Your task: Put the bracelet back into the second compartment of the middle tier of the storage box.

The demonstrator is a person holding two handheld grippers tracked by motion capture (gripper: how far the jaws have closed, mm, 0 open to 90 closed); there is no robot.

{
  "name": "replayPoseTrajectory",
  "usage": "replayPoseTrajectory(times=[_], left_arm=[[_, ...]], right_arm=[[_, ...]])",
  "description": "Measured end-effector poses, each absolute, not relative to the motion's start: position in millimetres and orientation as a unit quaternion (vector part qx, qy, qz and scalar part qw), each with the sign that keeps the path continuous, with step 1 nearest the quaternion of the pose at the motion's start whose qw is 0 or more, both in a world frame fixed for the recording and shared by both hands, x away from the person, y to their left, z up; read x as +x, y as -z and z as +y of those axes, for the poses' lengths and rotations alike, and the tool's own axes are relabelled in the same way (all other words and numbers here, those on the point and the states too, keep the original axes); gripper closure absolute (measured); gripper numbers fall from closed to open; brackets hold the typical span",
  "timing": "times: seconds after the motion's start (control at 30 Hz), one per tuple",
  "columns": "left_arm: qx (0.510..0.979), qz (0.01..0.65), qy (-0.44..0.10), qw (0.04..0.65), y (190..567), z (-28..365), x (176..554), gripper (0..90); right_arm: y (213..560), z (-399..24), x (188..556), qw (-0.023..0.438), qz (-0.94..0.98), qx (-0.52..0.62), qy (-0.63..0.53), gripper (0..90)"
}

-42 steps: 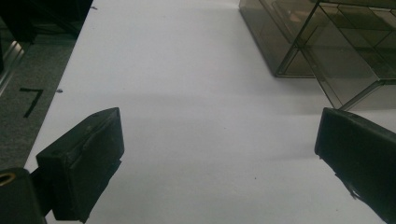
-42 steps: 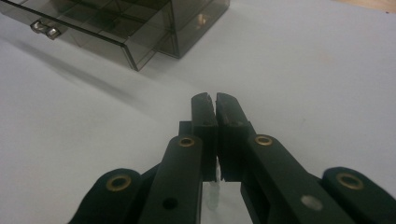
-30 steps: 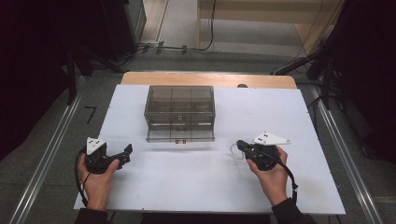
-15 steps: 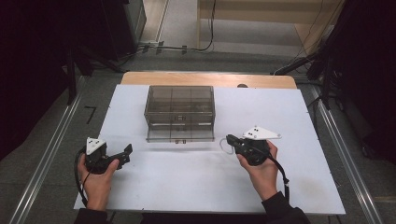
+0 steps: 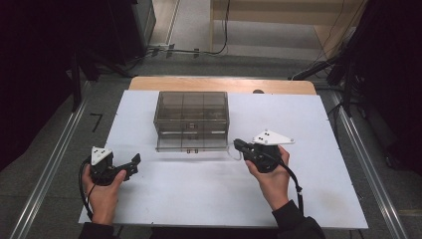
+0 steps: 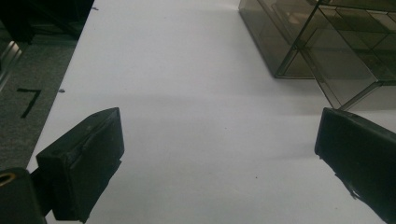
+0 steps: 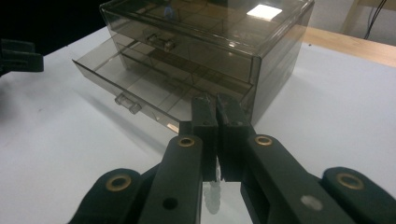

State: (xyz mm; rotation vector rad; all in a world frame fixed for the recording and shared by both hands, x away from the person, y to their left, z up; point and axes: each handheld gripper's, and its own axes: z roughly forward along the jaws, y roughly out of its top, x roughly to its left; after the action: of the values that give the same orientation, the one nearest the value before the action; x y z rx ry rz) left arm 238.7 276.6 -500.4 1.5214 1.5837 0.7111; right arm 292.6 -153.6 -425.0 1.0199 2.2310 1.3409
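Since a second ago the right gripper has moved leftward toward the drawer box, its jaws pressed together just beside the box's front right corner. The smoky box stands near the worktop's far edge, its bottom drawer pulled partly out. The left gripper, jaws wide apart and empty, rests near the front left corner.

drawer box: 1 | drawers: 2, lower one pulled out | hand-held grippers: 2 | table: 1
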Motion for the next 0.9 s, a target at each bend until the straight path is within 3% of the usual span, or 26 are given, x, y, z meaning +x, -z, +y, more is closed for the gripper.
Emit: replayPoseTrajectory(times=[0.9], left_arm=[[0.604, 0.626, -0.281, 0.406, 501, 277, 239, 1.7]], right_arm=[[419, -123, 301, 0.165, 0.78, 0.349, -0.493, 85.1]])
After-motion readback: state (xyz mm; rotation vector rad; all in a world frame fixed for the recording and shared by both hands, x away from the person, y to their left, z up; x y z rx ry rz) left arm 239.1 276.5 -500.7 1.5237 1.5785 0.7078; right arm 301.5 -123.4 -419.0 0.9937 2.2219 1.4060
